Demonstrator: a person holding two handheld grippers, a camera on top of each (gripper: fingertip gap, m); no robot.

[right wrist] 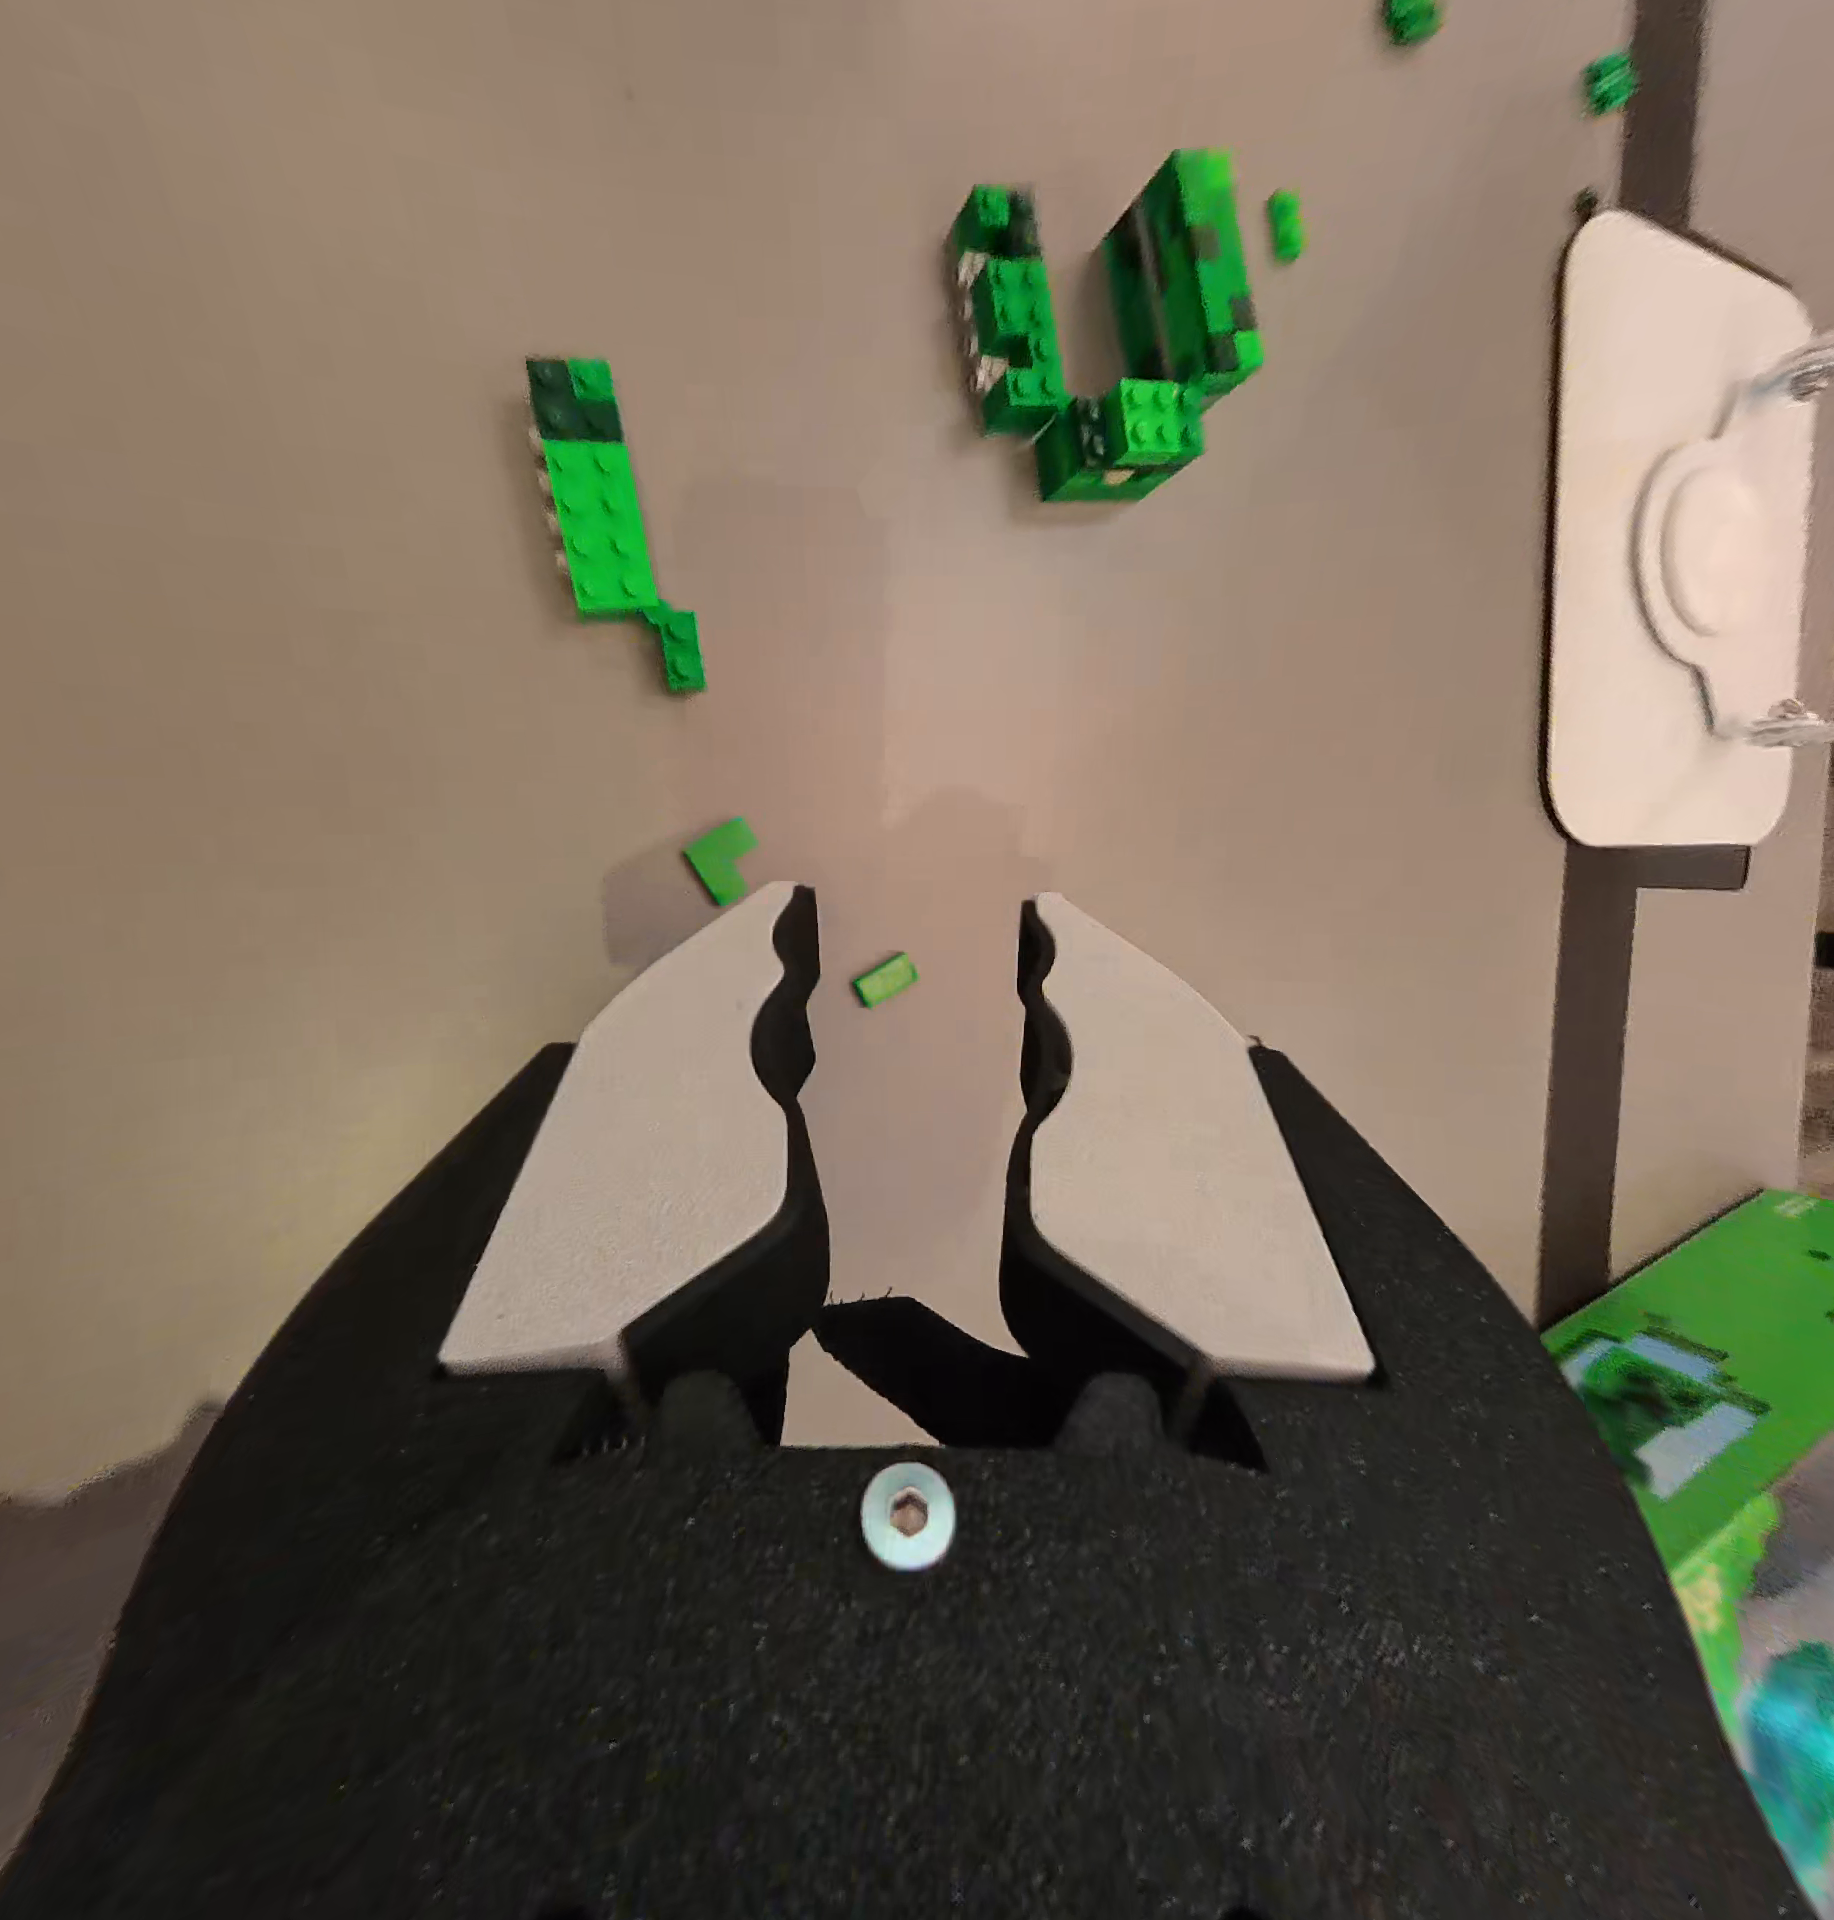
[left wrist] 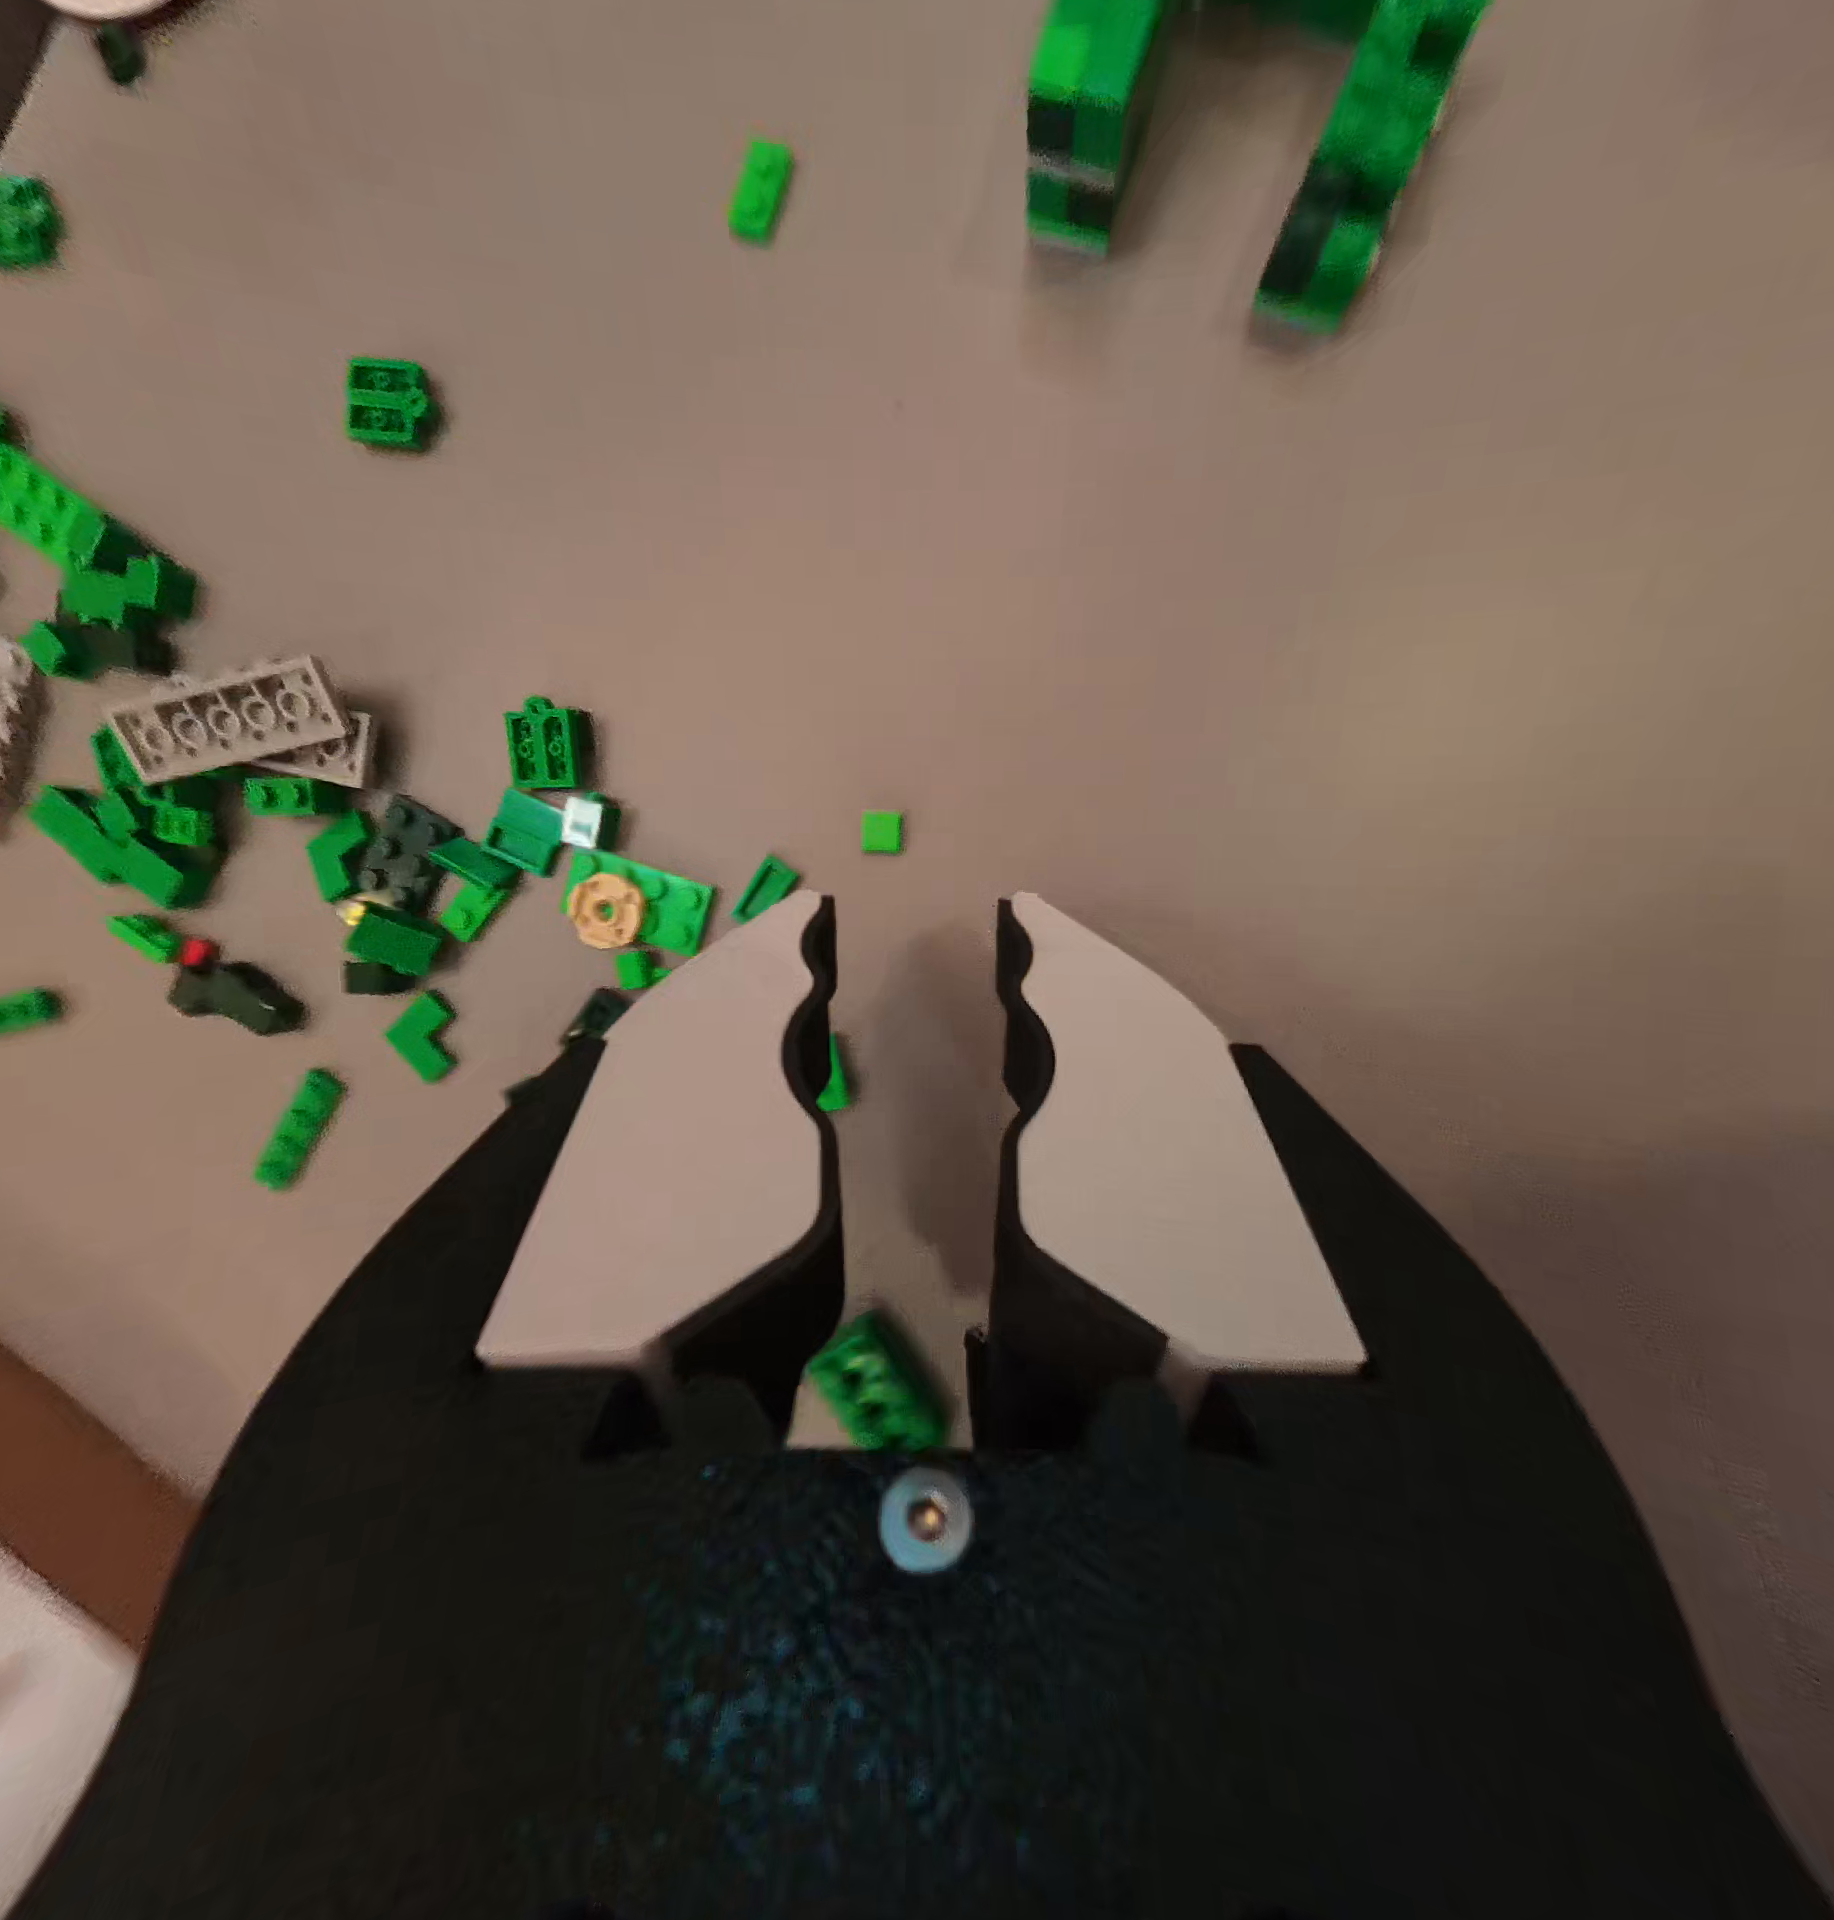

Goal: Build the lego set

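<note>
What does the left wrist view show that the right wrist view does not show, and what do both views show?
Only the left wrist view shows the pile of loose bricks, with grey plates and a tan round piece in it.

Only the right wrist view shows the long flat green piece, the white stand and the green box.

Both show the grey table, the U-shaped green build, and an open, empty claw: left, right.

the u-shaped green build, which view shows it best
The right wrist view: the u-shaped green build sits whole and fairly sharp on the table, both arms and the joining base visible. The left wrist view shows only its two arms, blurred and cut off at the top edge.
</note>
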